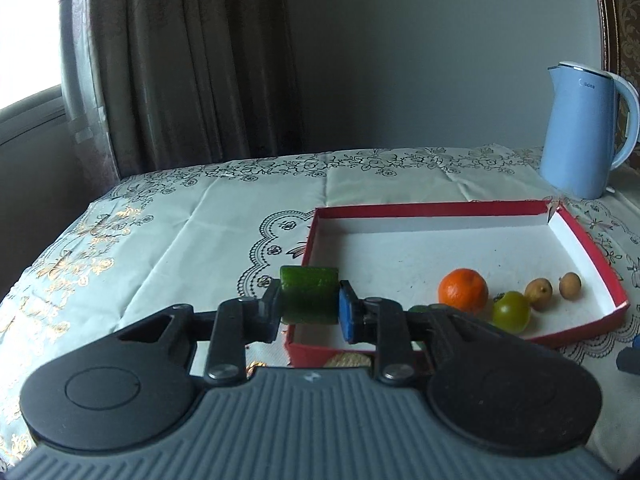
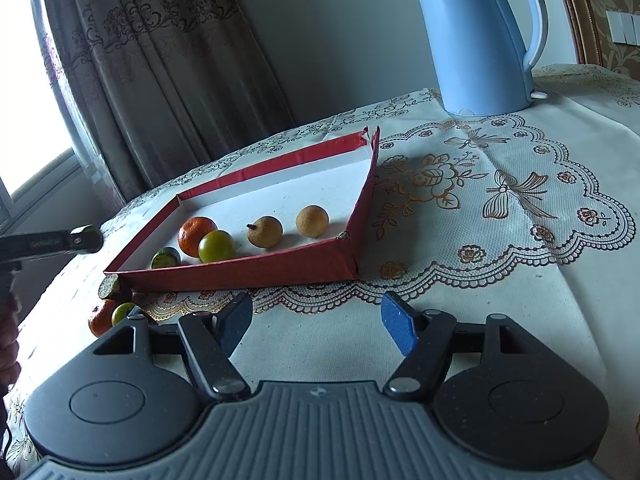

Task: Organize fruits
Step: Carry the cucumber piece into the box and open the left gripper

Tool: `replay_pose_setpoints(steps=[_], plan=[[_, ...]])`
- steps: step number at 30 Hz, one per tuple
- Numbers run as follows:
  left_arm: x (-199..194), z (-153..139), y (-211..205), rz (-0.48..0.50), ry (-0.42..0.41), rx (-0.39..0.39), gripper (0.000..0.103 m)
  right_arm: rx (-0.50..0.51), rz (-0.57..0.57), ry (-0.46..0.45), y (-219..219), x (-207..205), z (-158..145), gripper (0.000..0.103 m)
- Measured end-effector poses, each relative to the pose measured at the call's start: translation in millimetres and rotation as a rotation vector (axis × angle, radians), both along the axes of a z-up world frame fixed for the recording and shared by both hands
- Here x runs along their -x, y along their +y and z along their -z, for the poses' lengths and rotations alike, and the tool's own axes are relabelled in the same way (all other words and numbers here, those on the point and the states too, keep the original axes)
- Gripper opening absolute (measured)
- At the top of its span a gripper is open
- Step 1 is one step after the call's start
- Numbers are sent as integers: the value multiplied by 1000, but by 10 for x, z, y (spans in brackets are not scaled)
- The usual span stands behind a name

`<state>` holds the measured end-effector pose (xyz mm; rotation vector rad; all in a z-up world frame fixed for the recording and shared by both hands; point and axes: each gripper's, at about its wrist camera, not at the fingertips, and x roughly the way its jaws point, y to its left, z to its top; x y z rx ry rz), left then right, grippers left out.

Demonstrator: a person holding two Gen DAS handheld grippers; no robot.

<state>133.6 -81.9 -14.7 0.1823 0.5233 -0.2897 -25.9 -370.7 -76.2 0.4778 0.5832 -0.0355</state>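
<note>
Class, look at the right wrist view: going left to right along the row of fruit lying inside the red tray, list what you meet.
Green cucumber piece → orange tangerine → yellow-green fruit → tan fruit with a dark stem → round tan fruit, all inside the red tray.

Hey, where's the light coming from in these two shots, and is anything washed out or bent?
Left wrist view: window at left blown out white, kettle and wall dim, table edge bowed. Right wrist view: window overexposed too, fruit in the red tray cast soft shadows rightward.
</note>
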Motion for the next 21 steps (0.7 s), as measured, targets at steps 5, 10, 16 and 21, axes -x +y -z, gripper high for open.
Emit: replay_pose_setpoints(steps=[5,10,16,21], plan=[[-314,132,-212,-9,53,-2,26,-9,-5,-2,-8,-2,0,73],[-504,271,-285,-14,100,-5,26,-17,-8,-3,-18,-2,3,74],[-562,389,-290,-36,116,-17,28,-32,-10,-7,-39,-6,7,75],[-357,260,-156,-9,73,18,51,-37,-10,-9,-47,0,7,75]])
